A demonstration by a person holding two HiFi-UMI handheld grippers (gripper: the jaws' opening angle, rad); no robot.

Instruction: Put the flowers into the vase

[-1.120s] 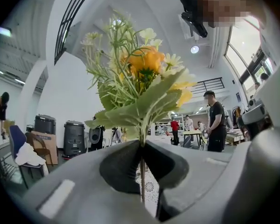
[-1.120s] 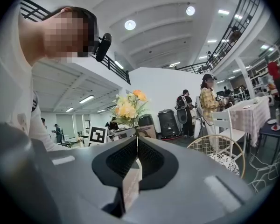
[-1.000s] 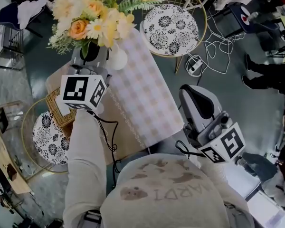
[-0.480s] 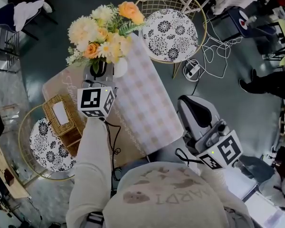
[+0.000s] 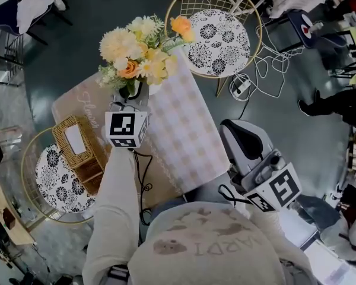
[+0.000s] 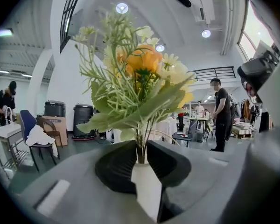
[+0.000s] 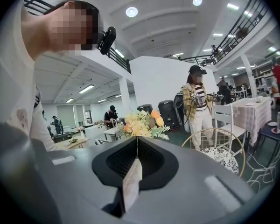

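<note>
A bunch of yellow, cream and orange flowers (image 5: 139,46) with green leaves stands upright in my left gripper (image 5: 130,95), which is shut on the stems. In the left gripper view the stems run down between the jaws (image 6: 141,155) and the flowers (image 6: 140,73) fill the middle. A white vase (image 5: 156,89) shows just right of the gripper at the table's far end, mostly hidden under the blooms. My right gripper (image 5: 228,128) is shut on nothing, held off the table's right side near my body. The right gripper view looks over its jaws (image 7: 137,146) toward the flowers (image 7: 140,122).
The table carries a checked runner (image 5: 181,129) and a wicker tissue box (image 5: 77,144) on its left. Gold wire chairs with patterned cushions stand at the far end (image 5: 216,34) and left (image 5: 56,177). Cables (image 5: 267,55) lie on the floor. A person (image 7: 198,101) stands beyond.
My left gripper has carried the bunch lower and farther from my head, so it looks smaller over the table's far end. The right gripper has barely moved.
</note>
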